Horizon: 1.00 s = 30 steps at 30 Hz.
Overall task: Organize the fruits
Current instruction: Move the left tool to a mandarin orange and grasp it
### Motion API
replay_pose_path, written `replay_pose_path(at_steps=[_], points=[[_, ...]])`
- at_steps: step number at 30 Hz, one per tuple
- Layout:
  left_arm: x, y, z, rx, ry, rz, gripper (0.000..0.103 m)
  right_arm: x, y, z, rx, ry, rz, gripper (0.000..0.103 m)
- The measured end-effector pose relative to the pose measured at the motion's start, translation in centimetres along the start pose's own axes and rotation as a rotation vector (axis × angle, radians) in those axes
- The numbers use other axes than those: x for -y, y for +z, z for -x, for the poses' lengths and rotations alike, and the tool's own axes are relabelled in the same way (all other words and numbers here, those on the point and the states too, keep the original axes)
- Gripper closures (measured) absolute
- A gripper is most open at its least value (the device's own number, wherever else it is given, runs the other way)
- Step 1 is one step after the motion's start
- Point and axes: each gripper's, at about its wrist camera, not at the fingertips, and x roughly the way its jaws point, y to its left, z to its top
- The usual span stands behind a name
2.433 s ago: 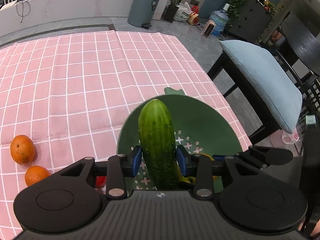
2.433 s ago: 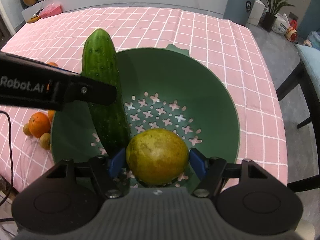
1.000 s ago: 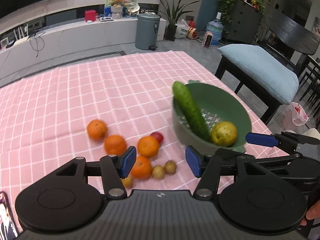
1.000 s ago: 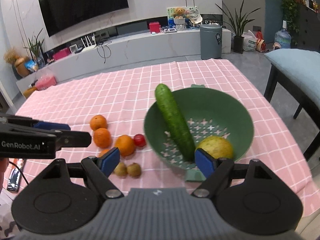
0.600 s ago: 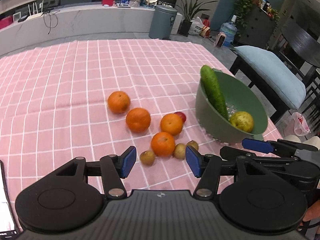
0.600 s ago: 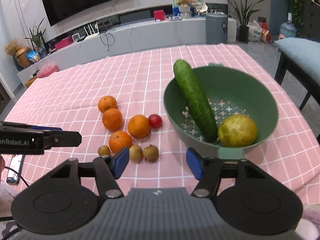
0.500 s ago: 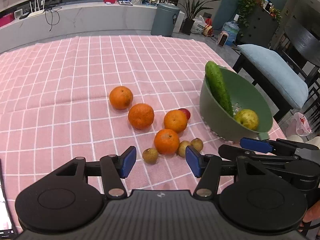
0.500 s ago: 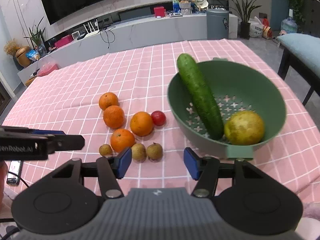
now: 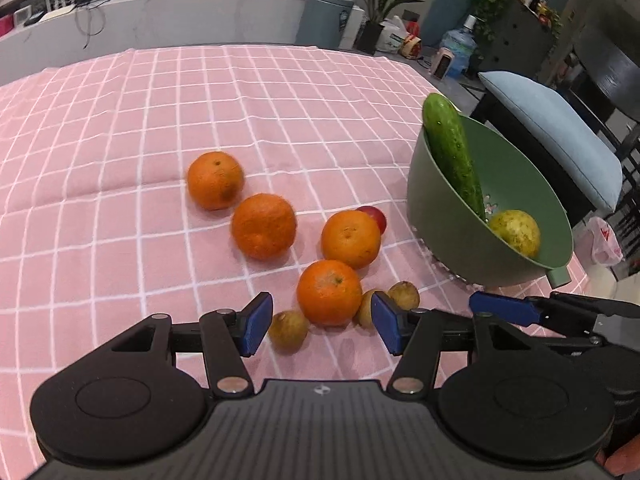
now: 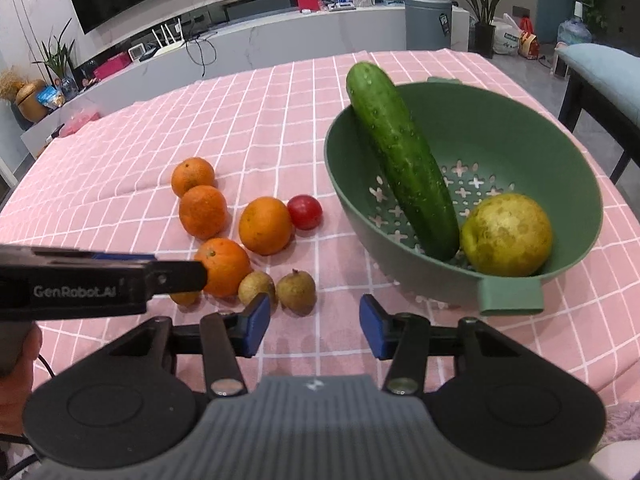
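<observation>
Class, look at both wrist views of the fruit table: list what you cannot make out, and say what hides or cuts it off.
- Third small brown fruit: right wrist view, mostly hidden behind the left gripper.
- Red fruit: left wrist view, mostly hidden behind an orange.
- Cucumber: its lower end is hidden by the green colander wall in the left wrist view.
- Right gripper: only partly visible in the left wrist view.

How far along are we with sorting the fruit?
Done: cucumber and yellow-green fruit sit in the green colander. In hand: nothing; the left hand-held gripper and right hand-held gripper are open. Left: four oranges, a red fruit and small brown fruits.
</observation>
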Motion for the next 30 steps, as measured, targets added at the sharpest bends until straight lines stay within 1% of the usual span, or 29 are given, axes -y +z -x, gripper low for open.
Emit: replay_pose_path(at_steps=[3, 6, 10, 12, 13, 16, 19, 24, 27, 30], points=[[0.0, 0.4, -0.8, -0.005, -0.009, -0.004, 0.036, 0.1, 0.0, -0.3, -0.003, 0.004, -0.003, 0.056], [0.1, 0.6, -1.8, -0.035, -0.011, -0.008, 0.037, 0.2, 0.1, -0.5, -0.001, 0.010, -0.010, 0.056], [0.2, 0.6, -2.4, -0.047, -0.024, -0.007, 0.043, 0.1, 0.1, -0.5, 0.009, 0.017, -0.004, 0.056], [0.0, 0.7, -2.5, -0.044, -0.031, 0.003, 0.049, 0.0, 0.1, -0.6, 0.014, 0.019, 0.004, 0.056], [0.0, 0.7, -2.5, -0.044, -0.031, 0.009, 0.055, -0.1, 0.2, -0.6, 0.015, 0.020, 0.007, 0.056], [-0.1, 0.6, -2.3, -0.038, -0.031, 0.018, 0.056, -0.3, 0.3, -0.6, 0.021, 0.021, 0.013, 0.056], [-0.1, 0.6, -1.5, 0.000, -0.025, 0.019, 0.057, -0.4, 0.5, -0.5, 0.031, 0.026, 0.015, 0.056], [-1.2, 0.7, 0.4, 0.077, -0.015, 0.087, 0.057, -0.9, 1.2, -0.2, 0.061, 0.046, 0.026, 0.056], [-2.1, 0.8, 1.4, 0.113, 0.006, 0.124, 0.057, -2.0, 2.0, -0.4, 0.082, 0.046, 0.052, 0.056], [-2.8, 0.9, 1.9, 0.132, 0.041, 0.154, 0.057, -3.3, 2.5, -0.9, 0.100, 0.034, 0.090, 0.056]])
